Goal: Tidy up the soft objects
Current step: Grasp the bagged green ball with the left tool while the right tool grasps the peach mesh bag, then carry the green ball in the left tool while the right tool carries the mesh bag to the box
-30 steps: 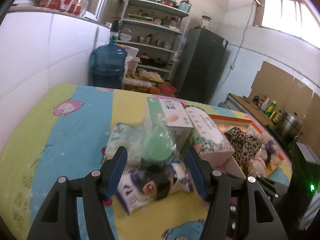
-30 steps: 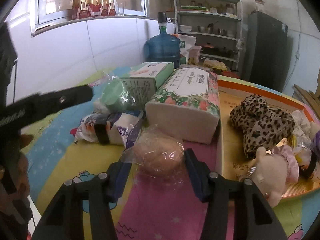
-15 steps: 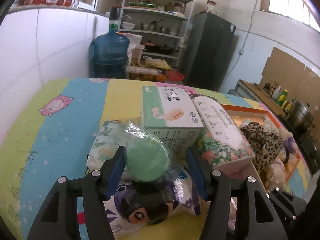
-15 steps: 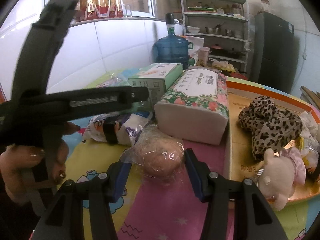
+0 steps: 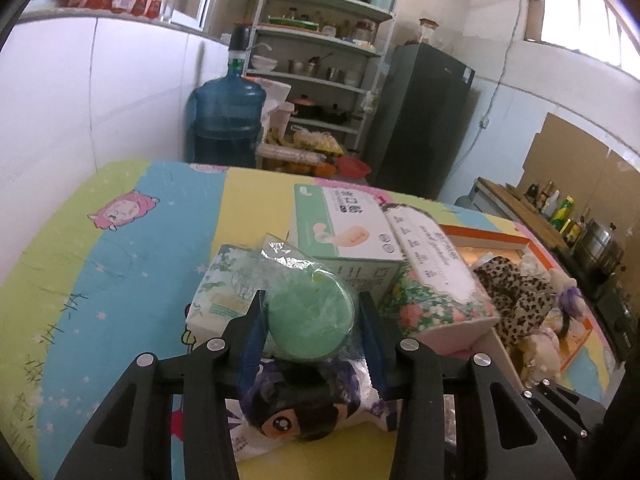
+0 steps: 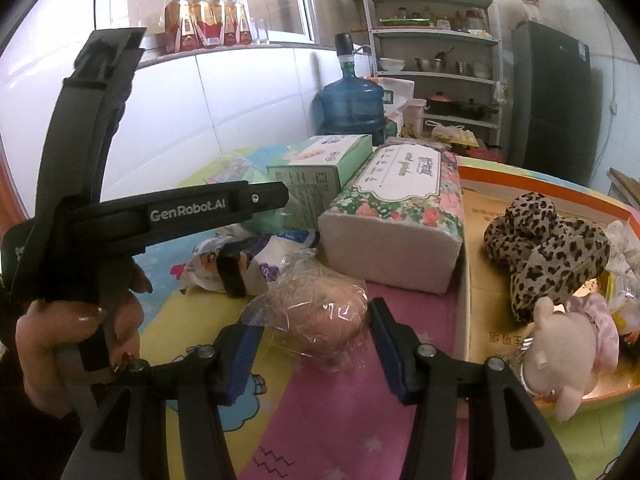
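Left and right jaws each closed on a wrapped soft puff.

Left wrist view: left gripper (image 5: 311, 320), jaws just closing, pinches the round green film-wrapped sponge puff (image 5: 310, 318) at lower centre; light, squashy, slippery film, so grip its sides.
Right wrist view: right gripper (image 6: 316, 332) pinches the peach film-wrapped soft puff (image 6: 320, 320) at lower centre over the table (image 6: 340, 432).

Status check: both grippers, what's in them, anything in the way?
Left gripper just closed on green puff. Right gripper shut on pink puff. Tissue pack between pink puff and tray.
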A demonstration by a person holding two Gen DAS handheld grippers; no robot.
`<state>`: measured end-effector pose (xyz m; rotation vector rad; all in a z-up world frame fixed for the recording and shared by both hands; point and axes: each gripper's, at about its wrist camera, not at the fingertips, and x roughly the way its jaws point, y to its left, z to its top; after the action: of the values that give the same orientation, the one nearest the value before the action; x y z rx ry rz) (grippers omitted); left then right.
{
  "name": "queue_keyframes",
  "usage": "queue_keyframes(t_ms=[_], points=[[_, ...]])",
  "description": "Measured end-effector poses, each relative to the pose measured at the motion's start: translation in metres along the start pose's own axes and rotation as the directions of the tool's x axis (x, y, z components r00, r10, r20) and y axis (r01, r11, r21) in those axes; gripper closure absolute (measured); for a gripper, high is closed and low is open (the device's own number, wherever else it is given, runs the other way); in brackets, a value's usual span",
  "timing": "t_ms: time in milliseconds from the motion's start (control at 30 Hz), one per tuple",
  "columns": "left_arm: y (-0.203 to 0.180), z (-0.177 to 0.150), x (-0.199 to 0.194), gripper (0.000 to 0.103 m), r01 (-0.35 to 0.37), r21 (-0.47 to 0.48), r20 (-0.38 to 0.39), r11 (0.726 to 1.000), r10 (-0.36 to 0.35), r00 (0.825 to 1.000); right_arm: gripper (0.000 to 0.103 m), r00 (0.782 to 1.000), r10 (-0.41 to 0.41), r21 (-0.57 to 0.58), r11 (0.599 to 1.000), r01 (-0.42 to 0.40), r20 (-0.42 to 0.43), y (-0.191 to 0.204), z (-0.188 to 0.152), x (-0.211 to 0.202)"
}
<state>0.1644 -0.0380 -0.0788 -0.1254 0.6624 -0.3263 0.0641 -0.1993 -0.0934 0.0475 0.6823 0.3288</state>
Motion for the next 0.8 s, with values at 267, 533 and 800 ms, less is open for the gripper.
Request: queue_keyframes(t_ms=[267,533,800], points=[[-0.012,0.006,-0.036,0.058,0.003,0.025,0.082,1.0,-0.005,0.997,0.05,0.999,0.011,-0.014,1.0,-0.01,0.05,0.003,0.002,-0.023],[-0.029,0.01,-0.062,0.058,0.017,0.057,0.139,0.998,-0.025,0.99,0.05,0.993,-0.004,-0.005,1.0,0.004,0.117,0.001,0.008,-0.049],[-0.063,0.013,-0.07,0.058,0.048,0.109,0.162,0.993,-0.065,0.985,0.049,0.981,-0.069,0.059,0.997,0.059,0.18,-0.027,0.009,-0.078]])
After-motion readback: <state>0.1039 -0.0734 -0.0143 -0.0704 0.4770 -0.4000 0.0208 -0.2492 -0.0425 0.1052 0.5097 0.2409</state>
